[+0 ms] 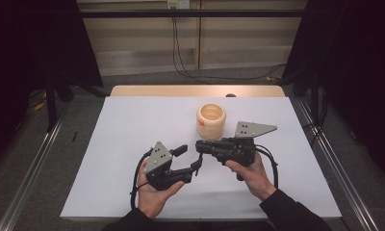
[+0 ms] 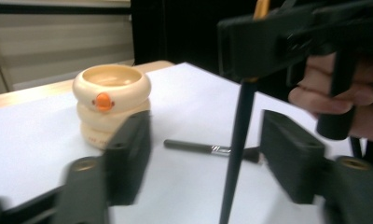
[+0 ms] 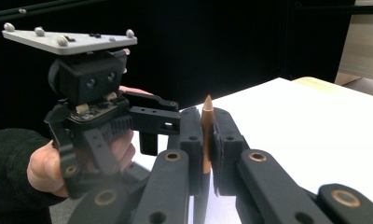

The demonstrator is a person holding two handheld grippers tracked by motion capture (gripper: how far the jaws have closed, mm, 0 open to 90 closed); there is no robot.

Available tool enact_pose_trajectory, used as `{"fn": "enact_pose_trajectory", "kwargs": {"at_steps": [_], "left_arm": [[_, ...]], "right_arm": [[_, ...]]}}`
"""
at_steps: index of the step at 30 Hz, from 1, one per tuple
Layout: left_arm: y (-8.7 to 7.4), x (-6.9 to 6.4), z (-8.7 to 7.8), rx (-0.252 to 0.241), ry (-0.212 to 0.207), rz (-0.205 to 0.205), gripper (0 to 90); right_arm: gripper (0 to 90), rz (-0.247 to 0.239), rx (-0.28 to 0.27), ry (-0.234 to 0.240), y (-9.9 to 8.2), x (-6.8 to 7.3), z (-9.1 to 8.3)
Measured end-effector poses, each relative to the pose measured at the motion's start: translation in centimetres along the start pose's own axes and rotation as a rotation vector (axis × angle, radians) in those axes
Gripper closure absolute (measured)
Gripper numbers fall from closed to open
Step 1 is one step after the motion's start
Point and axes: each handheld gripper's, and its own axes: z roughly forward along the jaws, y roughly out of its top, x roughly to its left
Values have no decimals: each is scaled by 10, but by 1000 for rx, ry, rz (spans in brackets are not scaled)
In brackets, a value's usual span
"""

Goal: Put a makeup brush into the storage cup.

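Observation:
My right gripper (image 3: 206,122) is shut on a thin brush handle (image 3: 206,140) with a pointed copper end, held upright. Its black shaft (image 2: 238,140) hangs down between the wide-apart jaws of my open left gripper (image 2: 208,140), touching neither. In the high view the left gripper (image 1: 189,159) and right gripper (image 1: 200,146) meet above the middle of the white table (image 1: 133,144). A cream ringed cup (image 1: 211,120) with an orange spot (image 2: 103,101) stands just beyond them. A second black brush (image 2: 208,149) lies flat on the table near the cup.
The white sheet leaves a wooden strip (image 1: 195,90) at the table's far edge. Black curtains (image 1: 36,43) hang at both sides and metal rails (image 1: 34,168) run along the floor. Cables (image 1: 181,53) trail on the floor behind.

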Motion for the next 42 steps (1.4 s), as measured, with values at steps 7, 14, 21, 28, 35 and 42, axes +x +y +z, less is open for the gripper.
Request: {"fn": "enact_pose_trajectory", "kwargs": {"at_steps": [7, 14, 21, 28, 35, 42], "left_arm": [[0, 5, -1, -41, -13, 28, 170], [-2, 10, -1, -9, 21, 60, 53], [-5, 17, -8, -3, 23, 75, 15], [-9, 25, -21, 4, 36, 80, 16], [-17, 29, -35, -3, 42, 56, 15], [-24, 32, -46, -10, 61, 46, 15]], "right_arm": [[851, -5, 0, -12, 1, -1, -2], [851, 0, -1, -17, 1, -3, -5], [851, -4, -5, -33, 2, -5, -7], [851, 1, -13, -42, 3, -7, -10], [851, -5, -14, -54, 3, -8, -11], [850, -17, -17, -66, 5, -9, -14]]}}
